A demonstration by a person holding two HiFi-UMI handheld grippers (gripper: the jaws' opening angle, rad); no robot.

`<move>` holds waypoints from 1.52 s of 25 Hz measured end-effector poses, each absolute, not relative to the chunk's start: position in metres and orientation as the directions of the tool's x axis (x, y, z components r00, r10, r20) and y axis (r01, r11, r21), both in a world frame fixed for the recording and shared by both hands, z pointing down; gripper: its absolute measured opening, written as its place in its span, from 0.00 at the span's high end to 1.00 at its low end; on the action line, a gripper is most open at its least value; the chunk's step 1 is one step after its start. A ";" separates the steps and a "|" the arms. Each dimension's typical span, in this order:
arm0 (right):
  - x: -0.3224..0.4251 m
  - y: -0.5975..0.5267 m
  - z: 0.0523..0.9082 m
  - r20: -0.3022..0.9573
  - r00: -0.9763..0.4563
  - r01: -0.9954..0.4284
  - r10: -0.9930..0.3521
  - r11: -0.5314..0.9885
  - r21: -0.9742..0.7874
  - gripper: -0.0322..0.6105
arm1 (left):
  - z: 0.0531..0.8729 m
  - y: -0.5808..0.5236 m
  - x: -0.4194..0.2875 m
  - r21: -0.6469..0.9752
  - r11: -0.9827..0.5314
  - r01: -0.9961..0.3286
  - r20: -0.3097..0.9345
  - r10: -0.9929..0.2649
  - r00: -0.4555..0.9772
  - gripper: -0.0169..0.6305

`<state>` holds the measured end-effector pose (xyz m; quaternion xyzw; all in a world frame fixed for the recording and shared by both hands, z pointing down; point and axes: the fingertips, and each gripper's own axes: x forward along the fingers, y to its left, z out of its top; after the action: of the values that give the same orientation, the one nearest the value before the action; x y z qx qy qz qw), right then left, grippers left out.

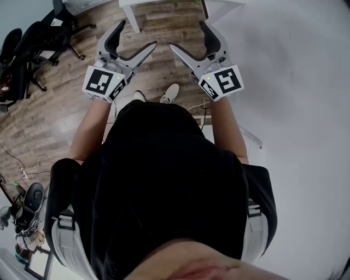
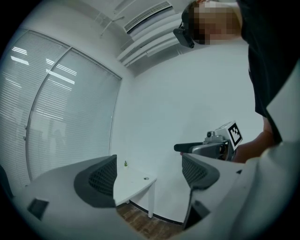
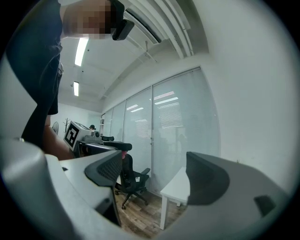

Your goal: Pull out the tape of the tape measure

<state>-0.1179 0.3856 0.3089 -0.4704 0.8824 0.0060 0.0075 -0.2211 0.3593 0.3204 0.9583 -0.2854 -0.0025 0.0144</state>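
Note:
No tape measure shows in any view. In the head view a person in a black top holds both grippers out in front at chest height, above a wooden floor. My left gripper (image 1: 136,35) stands open wide with nothing between its jaws, and my right gripper (image 1: 187,35) is the same. They point toward each other at a slant. In the left gripper view my left gripper (image 2: 149,176) frames only a wall and a table, with the right gripper (image 2: 211,147) to its right. In the right gripper view my right gripper (image 3: 157,176) is empty, and the left gripper (image 3: 93,138) shows at the left.
A white table (image 1: 131,8) stands ahead by the wall, also seen as the white table (image 2: 133,180) and the white table (image 3: 176,187). Black office chairs (image 1: 33,49) stand at the left, near glass partitions with blinds (image 3: 159,136). A white wall (image 1: 295,82) runs along the right.

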 end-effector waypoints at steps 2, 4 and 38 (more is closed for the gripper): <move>-0.112 0.386 0.309 -0.022 -0.552 -0.834 -0.833 0.553 0.001 0.30 | 0.321 0.358 -0.216 0.022 -0.836 -0.548 0.006 -0.548 0.837 0.31; -0.107 0.384 0.311 -0.021 -0.551 -0.835 -0.834 0.551 -0.004 0.30 | 0.322 0.355 -0.212 0.018 -0.835 -0.550 0.010 -0.550 0.835 0.31; -0.032 0.314 0.331 -0.002 -0.634 -0.772 -0.773 0.633 -0.049 0.31 | 0.339 0.289 -0.137 0.033 -0.784 -0.620 0.054 -0.618 0.785 0.32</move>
<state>-0.0324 0.3138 0.3313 -0.4276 0.9036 -0.0220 0.0114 -0.1373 0.2892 0.3393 0.9443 -0.3276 0.0201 0.0245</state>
